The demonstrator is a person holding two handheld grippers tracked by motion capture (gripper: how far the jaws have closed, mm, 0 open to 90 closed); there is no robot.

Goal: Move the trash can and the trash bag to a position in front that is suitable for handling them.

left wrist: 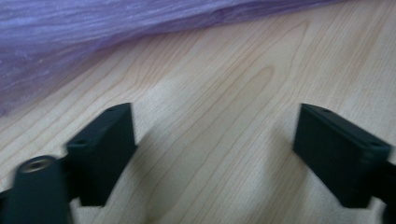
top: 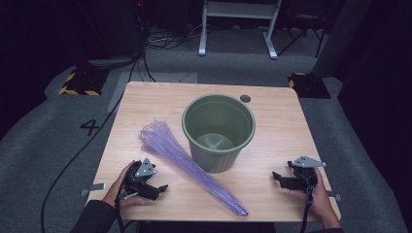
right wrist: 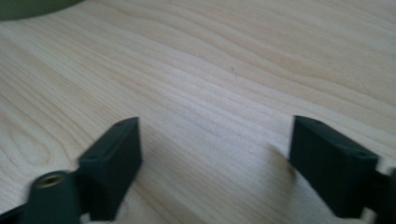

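Here both grippers rest low on the light wooden table (top: 272, 126), jaws wide and empty: the left gripper (top: 156, 190) near the crumpled purple plastic bag (top: 182, 158), probably to reach it; the right gripper (top: 278, 178) waits right of the ribbed green plastic bin (top: 218, 132).

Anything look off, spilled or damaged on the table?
Nothing stands out. The green bin stands upright and empty. The purple bag, bunched into a long strip, lies flat beside it, uninstalled. Both grippers, left and right, rest open on the table.
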